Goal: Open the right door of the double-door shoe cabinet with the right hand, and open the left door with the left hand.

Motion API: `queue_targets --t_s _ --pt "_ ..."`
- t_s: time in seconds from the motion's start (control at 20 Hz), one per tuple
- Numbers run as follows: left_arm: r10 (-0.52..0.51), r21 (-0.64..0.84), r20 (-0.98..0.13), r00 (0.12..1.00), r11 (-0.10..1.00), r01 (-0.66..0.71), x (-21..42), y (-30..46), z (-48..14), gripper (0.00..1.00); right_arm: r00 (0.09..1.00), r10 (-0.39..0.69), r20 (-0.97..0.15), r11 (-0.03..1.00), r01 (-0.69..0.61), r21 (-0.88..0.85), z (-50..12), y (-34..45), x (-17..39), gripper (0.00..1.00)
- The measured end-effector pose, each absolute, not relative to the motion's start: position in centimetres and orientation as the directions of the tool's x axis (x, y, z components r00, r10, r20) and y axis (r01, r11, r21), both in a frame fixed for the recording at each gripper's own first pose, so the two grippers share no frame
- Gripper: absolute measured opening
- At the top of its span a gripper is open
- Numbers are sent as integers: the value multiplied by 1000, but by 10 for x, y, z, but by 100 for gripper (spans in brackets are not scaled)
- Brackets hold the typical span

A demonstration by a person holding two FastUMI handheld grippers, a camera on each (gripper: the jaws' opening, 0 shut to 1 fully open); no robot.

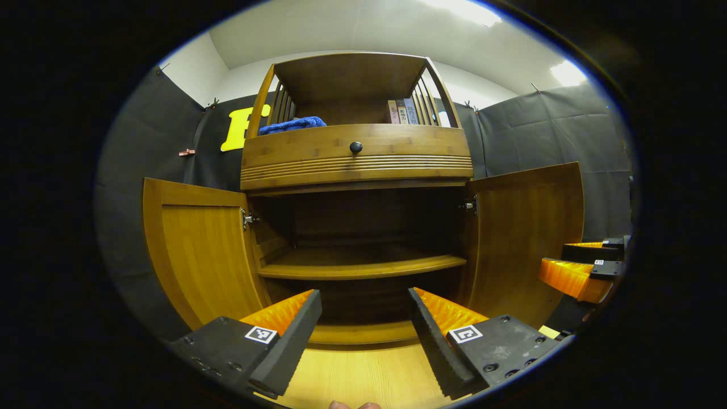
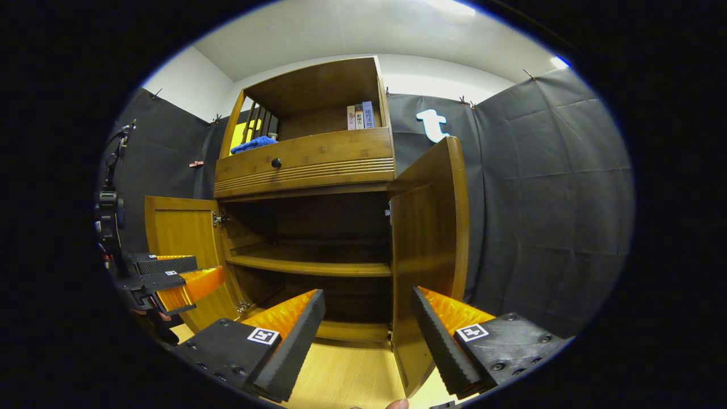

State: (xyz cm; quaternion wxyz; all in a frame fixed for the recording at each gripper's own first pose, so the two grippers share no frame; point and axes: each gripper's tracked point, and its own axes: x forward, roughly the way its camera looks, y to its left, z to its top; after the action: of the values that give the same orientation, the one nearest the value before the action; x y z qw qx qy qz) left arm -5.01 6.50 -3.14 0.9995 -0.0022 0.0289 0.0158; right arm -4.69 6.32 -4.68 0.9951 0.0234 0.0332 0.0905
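The cabinet (image 1: pixel 356 165) sits straight ahead of us against the booth wall, on a pale wood floor (image 1: pixel 363 375). Both doors are swung out: the left door (image 1: pixel 196 250) stands wide, its inner face to us, and the right door (image 1: pixel 525 238) likewise; in the right gripper view that right door (image 2: pixel 429 244) is nearly edge-on, just ahead of our right claw. Inside we see a bare shelf (image 1: pixel 360 267) and dark space above and below it.

Our left claw (image 1: pixel 363 329) is released, fingers spread, nothing between them, centred on the opening and apart from either door. Our right claw (image 2: pixel 368 335) is released too, empty, touching nothing. Each claw also turns up at the edge of the other's view: right claw (image 1: pixel 579 267) beside the right door, left claw (image 2: pixel 170 278) in front of the left door.

Above the doors: a drawer w/ a black knob (image 1: pixel 356 147), a blue cloth (image 1: pixel 292 125) and some books (image 1: pixel 402 112) on the top shelf.

Our read: both opening steps look done, task approx. complete. Next move calls for little, i.e. draw both claws back w/o knocking the doors.
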Motion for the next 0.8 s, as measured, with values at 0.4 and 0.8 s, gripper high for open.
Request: queue_targets --t_s 0.4,0.8 --pt "33 19 -43 999 999 -33 -51 71 -29 94 981 186 -60 982 -183 48 -47 70 -47 97" --pt "41 15 -33 999 999 -41 -49 77 -30 94 981 187 -59 982 -185 39 -48 74 -45 100"
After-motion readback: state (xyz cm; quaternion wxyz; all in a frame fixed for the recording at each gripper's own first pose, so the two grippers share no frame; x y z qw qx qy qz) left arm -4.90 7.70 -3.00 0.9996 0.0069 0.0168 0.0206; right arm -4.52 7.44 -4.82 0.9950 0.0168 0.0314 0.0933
